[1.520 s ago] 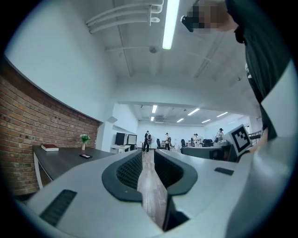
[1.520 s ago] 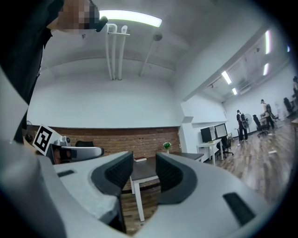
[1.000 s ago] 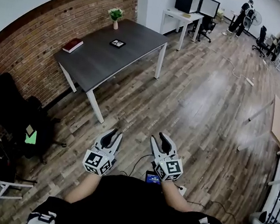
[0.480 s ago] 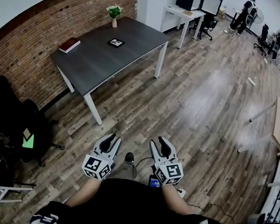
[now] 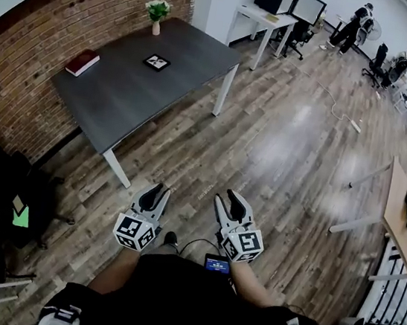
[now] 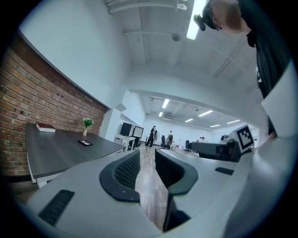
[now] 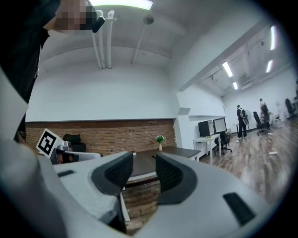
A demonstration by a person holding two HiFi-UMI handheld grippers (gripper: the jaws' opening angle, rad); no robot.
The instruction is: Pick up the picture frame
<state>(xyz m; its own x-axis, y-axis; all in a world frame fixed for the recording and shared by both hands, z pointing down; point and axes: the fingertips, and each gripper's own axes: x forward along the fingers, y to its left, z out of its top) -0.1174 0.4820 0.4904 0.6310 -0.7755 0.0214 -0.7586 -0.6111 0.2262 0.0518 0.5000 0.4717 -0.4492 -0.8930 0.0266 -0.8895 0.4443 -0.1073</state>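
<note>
The picture frame is a small dark square that lies flat on the dark grey table, far ahead and to the left in the head view. It shows small on the tabletop in the left gripper view as a frame. My left gripper and right gripper are held close to my body above the wooden floor, well short of the table. Both are open with nothing between the fingers. In their own views the left gripper and right gripper stand apart over floor and table.
A red book and a small potted plant also sit on the table, against a brick wall. A black office chair stands at the left. White desks with monitors and several people are at the far end.
I have walked forward over the wooden floor, so the table looks nearer and further left. Both grippers stay open in front of my body.
</note>
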